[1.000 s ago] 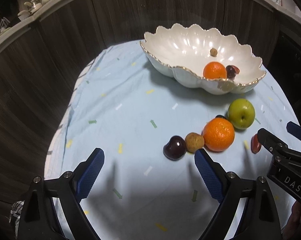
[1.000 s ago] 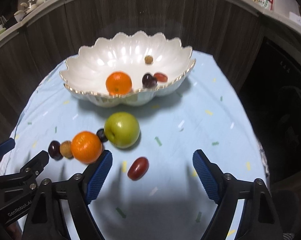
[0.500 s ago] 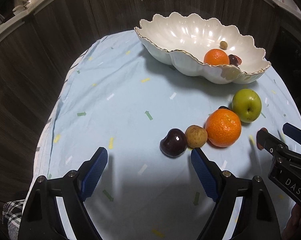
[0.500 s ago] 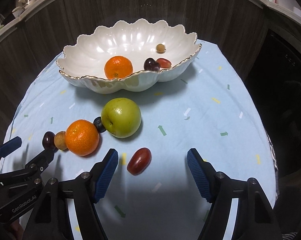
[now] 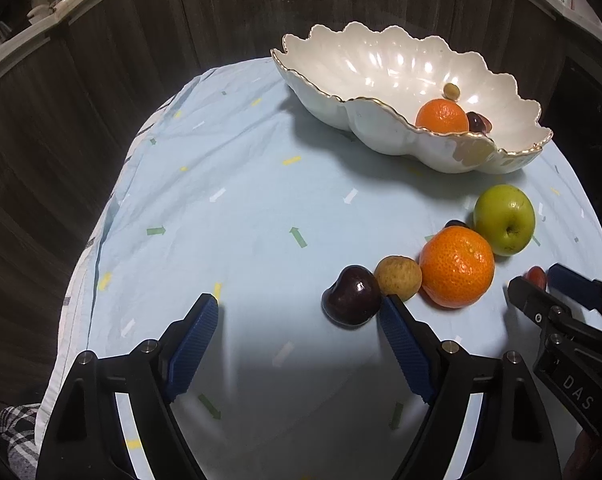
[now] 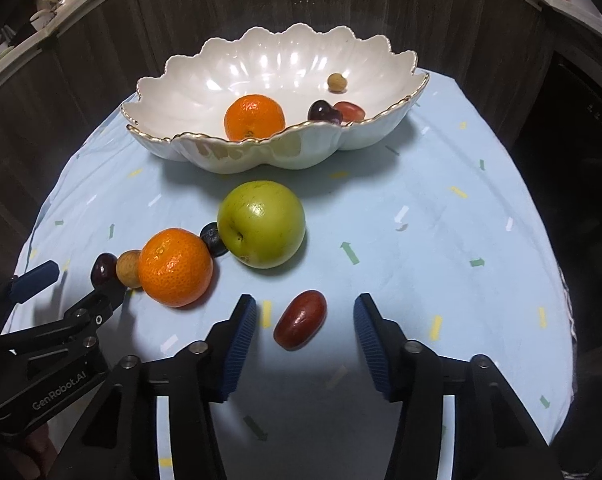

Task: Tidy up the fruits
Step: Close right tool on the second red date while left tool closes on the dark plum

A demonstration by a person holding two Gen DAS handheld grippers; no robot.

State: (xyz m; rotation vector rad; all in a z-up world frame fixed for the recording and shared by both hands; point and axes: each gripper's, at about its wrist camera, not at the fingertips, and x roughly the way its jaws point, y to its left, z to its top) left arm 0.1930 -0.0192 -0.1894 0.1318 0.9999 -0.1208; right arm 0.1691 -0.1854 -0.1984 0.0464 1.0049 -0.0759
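1. Low in the centre of the right wrist view, the right gripper (image 6: 305, 320) straddled a small red oblong fruit, probably a jujube or grape tomato (image 6: 300, 319), lying on the pale blue tablecloth (image 6: 441, 240). Its jaws were closing, with the fruit between them, but clear gaps showed on both sides, so the pads were not yet pressing.
2. At the bottom of the left wrist view, the left gripper (image 5: 299, 322) had its jaws closing too, yet standing wide apart over bare cloth; a dark cherry (image 5: 351, 295) sat just outside its right finger (image 5: 405, 344), apparently touching the tip.
3. Right of the cherry ran a touching row: a small tan fruit (image 5: 398, 278), a tangerine (image 5: 457, 266), a dark berry (image 6: 213, 239) and a green apple (image 5: 504, 219).
4. In the upper part of both views stood the scalloped white bowl (image 6: 205, 80) with a gilt rim, already holding a second tangerine (image 6: 255, 117), a dark cherry-like fruit, a red fruit and a small tan fruit.
5. By my judgement the red fruit would be light, smooth-skinned and rather slippery, easily bruised or squirted out if squeezed hard. Gripping it across its narrow middle, with both pads flat on the long sides, looked safest.
6. The bowl seemed glossy ceramic and fragile, so fruit should be lowered in, not dropped.
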